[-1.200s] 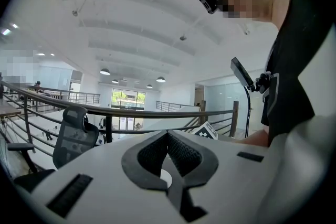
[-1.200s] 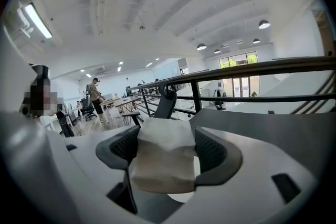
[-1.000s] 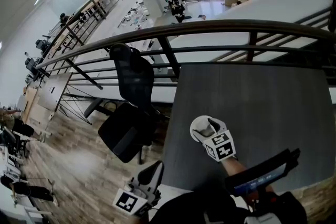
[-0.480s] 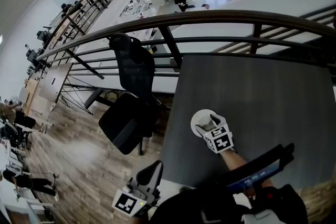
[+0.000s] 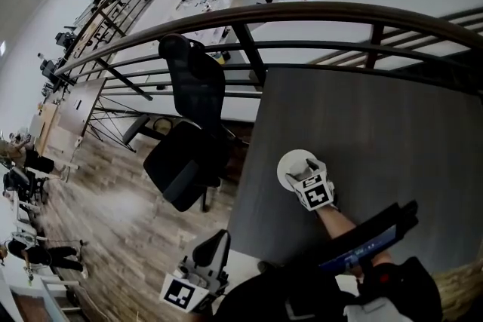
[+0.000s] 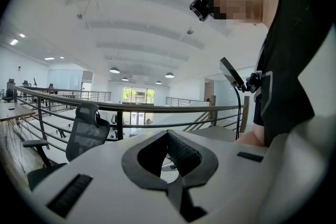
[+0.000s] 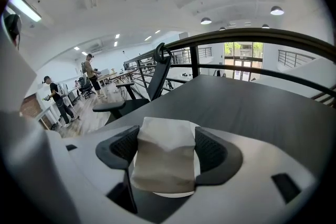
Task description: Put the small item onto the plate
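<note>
A small white folded packet (image 7: 165,157) sits between the ribbed pads of my right gripper (image 7: 167,147), which is shut on it. Both pads touch its sides. Directly under it lies a white round plate (image 7: 173,194) on the dark grey table (image 7: 247,107). In the head view the right gripper (image 5: 305,168) hangs over the plate (image 5: 289,162) near the table's left edge and hides most of the packet. My left gripper (image 5: 211,251) is low at the left, off the table. Its jaws (image 6: 169,136) meet at the tips and hold nothing.
A black office chair (image 5: 189,139) stands just left of the table's left edge (image 5: 243,185). A dark railing (image 5: 339,11) runs along the table's far side, with a drop to a lower floor beyond. A phone on a chest mount (image 5: 362,246) juts out over the table's near edge.
The head view has drifted a little, so everything sits slightly higher in the picture. My right gripper stays over the plate with the packet. The left gripper has hardly moved.
</note>
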Demonstrator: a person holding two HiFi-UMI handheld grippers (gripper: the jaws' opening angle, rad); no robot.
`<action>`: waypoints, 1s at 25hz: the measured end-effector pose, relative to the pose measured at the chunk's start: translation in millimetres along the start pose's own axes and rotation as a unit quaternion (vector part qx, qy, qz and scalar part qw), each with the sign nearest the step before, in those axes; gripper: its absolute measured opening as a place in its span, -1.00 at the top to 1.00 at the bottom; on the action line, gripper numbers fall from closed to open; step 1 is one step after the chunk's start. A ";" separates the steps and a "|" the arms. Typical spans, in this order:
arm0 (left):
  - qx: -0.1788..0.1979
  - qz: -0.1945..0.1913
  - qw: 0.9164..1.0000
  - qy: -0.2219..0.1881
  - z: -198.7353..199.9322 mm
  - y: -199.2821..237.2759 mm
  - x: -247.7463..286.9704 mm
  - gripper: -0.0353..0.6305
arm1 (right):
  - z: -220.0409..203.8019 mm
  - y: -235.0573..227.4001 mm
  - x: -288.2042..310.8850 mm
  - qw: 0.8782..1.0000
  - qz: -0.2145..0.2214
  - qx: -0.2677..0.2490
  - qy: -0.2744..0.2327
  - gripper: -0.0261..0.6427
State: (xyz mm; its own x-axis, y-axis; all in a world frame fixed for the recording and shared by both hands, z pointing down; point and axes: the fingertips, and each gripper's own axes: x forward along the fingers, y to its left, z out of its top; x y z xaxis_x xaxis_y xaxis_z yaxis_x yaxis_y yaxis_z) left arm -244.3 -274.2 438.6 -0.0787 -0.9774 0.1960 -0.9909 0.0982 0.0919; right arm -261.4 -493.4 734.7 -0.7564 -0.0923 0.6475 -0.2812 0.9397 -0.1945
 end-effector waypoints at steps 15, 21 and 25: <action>-0.014 0.030 0.999 0.016 -14.3 10.1 -8.4 0.88 | -33.2 -11.7 52.2 0.998 -0.017 -0.037 0.054 -0.08; -0.018 0.034 0.999 0.020 -17.9 9.0 -10.6 0.88 | -34.3 -16.3 57.1 0.994 -0.036 -0.079 0.061 -0.08; -0.020 0.034 0.999 0.020 -18.0 10.8 -10.5 0.88 | -32.2 -16.0 60.1 0.992 -0.039 -0.098 0.063 -0.08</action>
State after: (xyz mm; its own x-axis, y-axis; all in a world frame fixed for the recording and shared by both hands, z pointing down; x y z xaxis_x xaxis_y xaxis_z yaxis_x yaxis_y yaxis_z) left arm -252.2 -259.5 455.1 -0.1399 -0.9602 0.2419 -0.9783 0.1718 0.1162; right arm -283.3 -503.4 800.5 -0.6538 -0.1370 0.7442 -0.2069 0.9784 -0.0016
